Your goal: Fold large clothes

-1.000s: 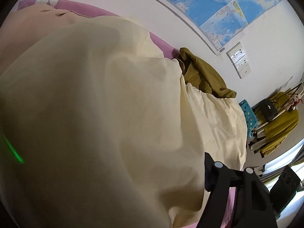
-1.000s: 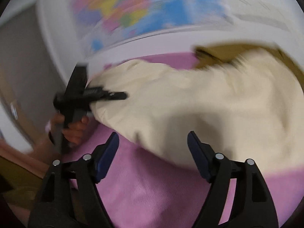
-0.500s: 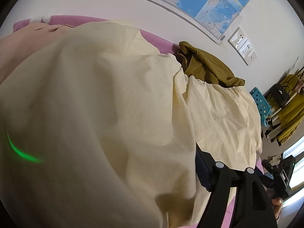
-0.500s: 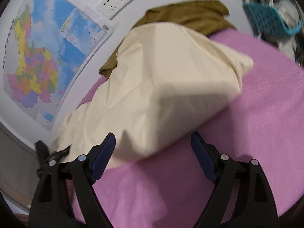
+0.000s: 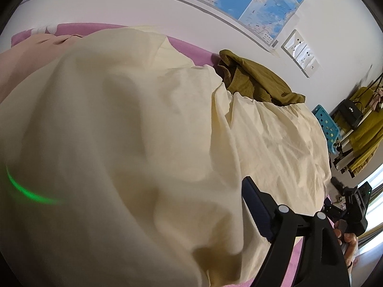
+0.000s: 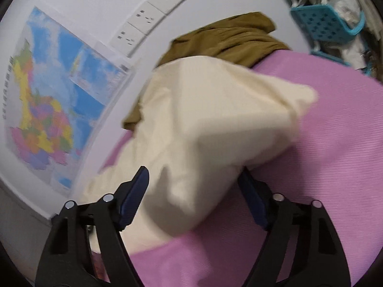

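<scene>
A large cream garment (image 5: pixel 143 131) lies bunched on the pink bed cover (image 6: pixel 323 143). It fills most of the left wrist view and drapes over my left gripper (image 5: pixel 191 184), hiding its left finger. Only the right finger (image 5: pixel 256 205) shows, standing off the cloth, and the jaws are opening. In the right wrist view a folded end of the cream garment (image 6: pixel 215 119) sits between the fingers of my right gripper (image 6: pixel 192 171). Those jaws are closing but still stand wide around the cloth. The right gripper (image 5: pixel 347 203), held by a hand, also shows at the left wrist view's lower right.
An olive garment (image 5: pixel 258 81) lies crumpled against the wall behind the cream one. A pinkish-beige garment (image 5: pixel 28 57) lies at the far left. Teal perforated baskets (image 6: pixel 323 21) stand past the bed's end. A map (image 6: pixel 52 100) and wall sockets (image 6: pixel 143 26) hang on the wall.
The right gripper rolled and came down to the cream garment's folded end, which now sits between its fingers. It has also entered the left wrist view. The left gripper barely moved.
</scene>
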Demonstrator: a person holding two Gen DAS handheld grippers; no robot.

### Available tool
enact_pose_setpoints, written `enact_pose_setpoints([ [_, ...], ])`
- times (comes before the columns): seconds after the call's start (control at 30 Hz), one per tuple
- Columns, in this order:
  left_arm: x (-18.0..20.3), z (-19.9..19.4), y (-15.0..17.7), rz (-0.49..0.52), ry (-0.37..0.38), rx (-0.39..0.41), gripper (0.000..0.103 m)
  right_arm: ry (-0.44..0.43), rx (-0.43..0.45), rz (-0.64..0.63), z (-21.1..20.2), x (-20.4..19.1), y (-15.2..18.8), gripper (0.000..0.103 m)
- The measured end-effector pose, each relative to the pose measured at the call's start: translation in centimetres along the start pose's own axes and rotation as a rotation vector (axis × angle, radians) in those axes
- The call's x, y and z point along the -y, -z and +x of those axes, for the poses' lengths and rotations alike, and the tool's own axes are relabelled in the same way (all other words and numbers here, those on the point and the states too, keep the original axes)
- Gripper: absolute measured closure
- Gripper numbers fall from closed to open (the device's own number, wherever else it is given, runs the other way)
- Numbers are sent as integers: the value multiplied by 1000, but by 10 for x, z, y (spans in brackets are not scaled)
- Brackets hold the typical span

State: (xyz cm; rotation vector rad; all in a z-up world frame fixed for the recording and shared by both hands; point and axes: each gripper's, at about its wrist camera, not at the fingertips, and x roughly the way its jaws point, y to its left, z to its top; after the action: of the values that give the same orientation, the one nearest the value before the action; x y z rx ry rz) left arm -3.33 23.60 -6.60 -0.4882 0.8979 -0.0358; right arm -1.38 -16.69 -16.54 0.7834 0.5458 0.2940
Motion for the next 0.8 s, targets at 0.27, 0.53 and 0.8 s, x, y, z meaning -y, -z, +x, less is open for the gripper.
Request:
enact_pose_setpoints([
  [0.27, 5, 2, -1, 13, 2, 1, 17, 3, -65, -54, 27, -18, -2, 26],
  [0.53, 8, 3, 0, 35, -25, -3, 17, -91, -72, -22, 49, -22, -10, 30],
  [0.8, 12, 5, 0, 46, -59, -5, 16, -94, -83, -48, 67, -30, -12, 32],
])
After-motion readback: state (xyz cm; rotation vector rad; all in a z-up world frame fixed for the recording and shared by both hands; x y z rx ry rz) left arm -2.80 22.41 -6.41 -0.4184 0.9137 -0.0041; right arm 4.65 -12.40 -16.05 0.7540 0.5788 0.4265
